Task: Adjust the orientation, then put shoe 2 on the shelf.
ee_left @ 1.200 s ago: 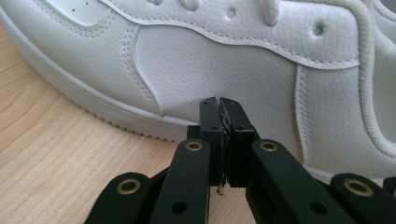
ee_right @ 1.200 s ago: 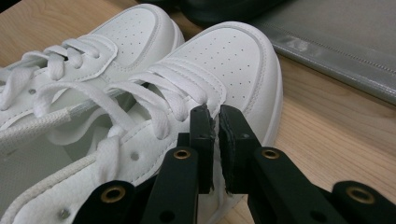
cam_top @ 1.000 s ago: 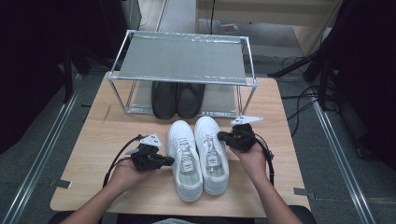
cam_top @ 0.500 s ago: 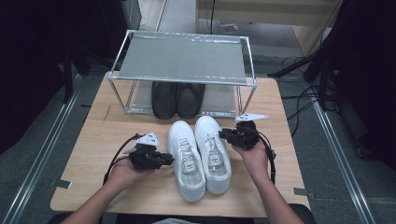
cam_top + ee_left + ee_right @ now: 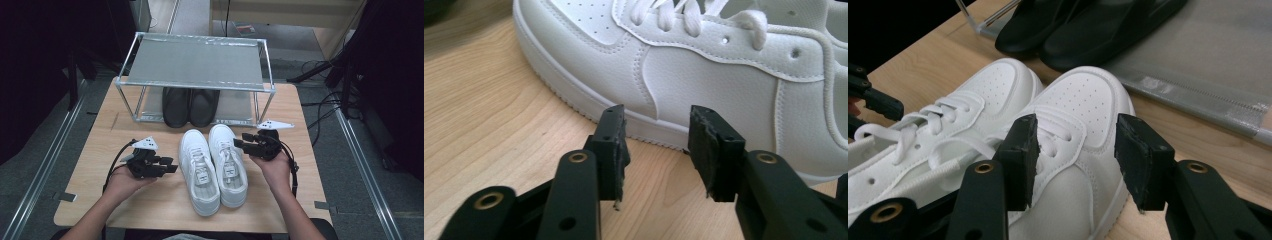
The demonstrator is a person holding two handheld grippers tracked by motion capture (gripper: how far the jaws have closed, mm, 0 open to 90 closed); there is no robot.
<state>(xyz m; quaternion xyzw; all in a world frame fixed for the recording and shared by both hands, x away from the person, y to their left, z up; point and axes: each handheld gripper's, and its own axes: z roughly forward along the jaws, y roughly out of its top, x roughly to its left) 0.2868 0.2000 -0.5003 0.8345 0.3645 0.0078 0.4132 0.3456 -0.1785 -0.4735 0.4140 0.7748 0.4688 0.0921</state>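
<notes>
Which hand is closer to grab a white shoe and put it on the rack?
Right, probably. The right gripper, jaws just opened and empty, sits against the white lace-up sneakers, nearer the metal shoe rack. The left gripper stands slightly apart.

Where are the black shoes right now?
In the high view, the black shoes sit side by side on the rack's bottom shelf, near its middle, just beyond the toes of the white sneakers.

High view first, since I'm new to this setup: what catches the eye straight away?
A pair of white sneakers side by side mid-table, toes toward a metal shoe rack at the far edge. Black shoes sit on its bottom shelf. The left gripper and right gripper flank the sneakers, jaws open.
</notes>
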